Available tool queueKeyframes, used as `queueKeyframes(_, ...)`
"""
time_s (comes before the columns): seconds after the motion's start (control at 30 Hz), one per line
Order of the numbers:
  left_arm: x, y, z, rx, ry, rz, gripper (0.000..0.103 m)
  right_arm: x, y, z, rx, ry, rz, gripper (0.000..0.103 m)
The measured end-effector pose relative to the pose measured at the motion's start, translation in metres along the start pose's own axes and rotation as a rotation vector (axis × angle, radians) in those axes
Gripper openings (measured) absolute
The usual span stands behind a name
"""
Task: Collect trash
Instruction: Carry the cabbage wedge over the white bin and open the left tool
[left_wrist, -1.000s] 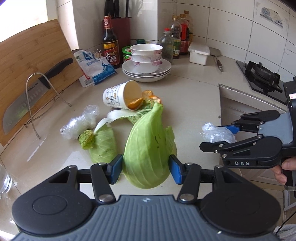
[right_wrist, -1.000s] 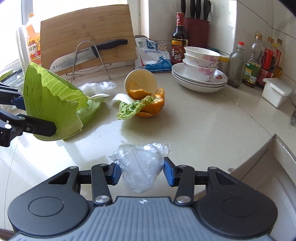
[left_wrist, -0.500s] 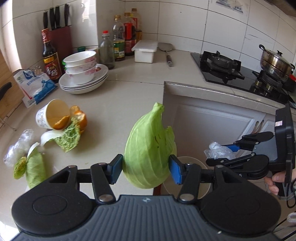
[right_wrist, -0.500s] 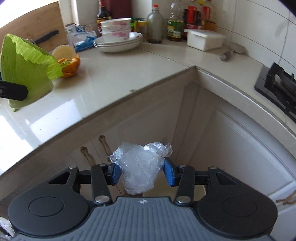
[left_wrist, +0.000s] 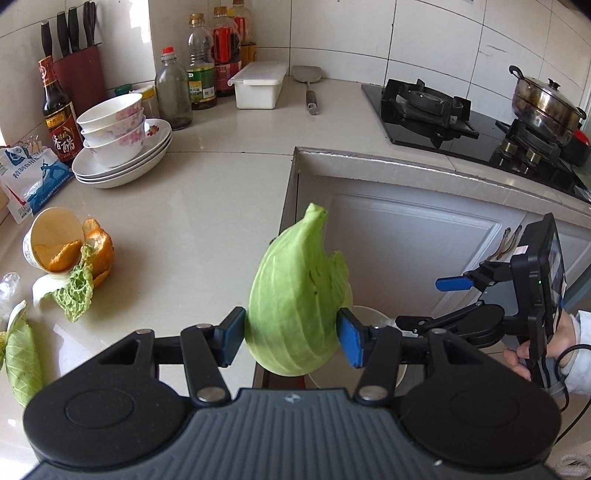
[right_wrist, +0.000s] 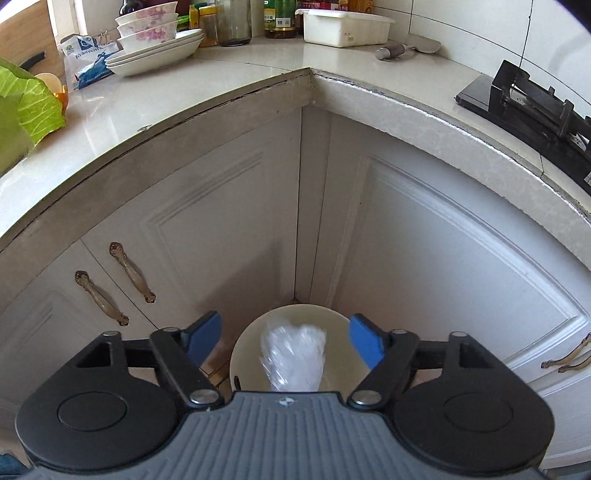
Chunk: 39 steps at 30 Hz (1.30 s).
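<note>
Right gripper (right_wrist: 285, 339) jaws opening, plastic bag (right_wrist: 293, 356) loose between them, above bin (right_wrist: 243, 354). Left gripper (left_wrist: 291, 334) clamps cabbage leaf (left_wrist: 297, 299) near counter edge. Risk: light bag drifts, misses bin; leaf dropped early lands short.

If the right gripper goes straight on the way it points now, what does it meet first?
Most likely the crumpled plastic bag between its opening jaws, loose from the pads, then the round white bin underneath; depth is unclear.

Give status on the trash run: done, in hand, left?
Done: nothing visibly binned yet. In hand: right gripper opening, plastic wad blurred, loose above the bin; left gripper grips the cabbage leaf. Left on counter: cup, orange peel, greens.
</note>
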<state>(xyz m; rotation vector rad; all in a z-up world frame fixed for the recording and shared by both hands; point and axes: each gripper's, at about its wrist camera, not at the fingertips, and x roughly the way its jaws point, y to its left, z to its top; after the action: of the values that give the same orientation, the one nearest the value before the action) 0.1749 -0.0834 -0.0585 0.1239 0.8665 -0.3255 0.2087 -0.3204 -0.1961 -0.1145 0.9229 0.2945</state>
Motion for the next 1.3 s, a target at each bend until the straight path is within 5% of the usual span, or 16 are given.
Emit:
queueKeyframes(0.23, 0.019, -0.015, 0.008, 0.032, 0.008, -0.028, 0.053, -0.011, -0.011, 0.002, 0.014, -0.037, -0.019, 0.103)
queueKeyframes(0.93, 0.144, -0.091, 0.006, 0.138, 0.12, -0.153, 0.054, -0.072, -0.021, -0.032, 0.048, -0.038, -0.122, 0.103)
queueKeyframes(1.0, 0.155, -0.097, 0.007, 0.138, 0.126, -0.161, 0.057, -0.077, -0.023, -0.034, 0.057, -0.038, -0.128, 0.103)
queueKeyframes(1.17, 0.173, -0.107, 0.011, 0.143, 0.123, -0.164, 0.085, -0.086, -0.03, -0.039, 0.083, -0.04, -0.15, 0.103)
queueKeyframes(1.3, 0.173, -0.11, 0.014, 0.157, 0.102, -0.15, 0.089, -0.088, -0.034, -0.04, 0.097, -0.04, -0.157, 0.103)
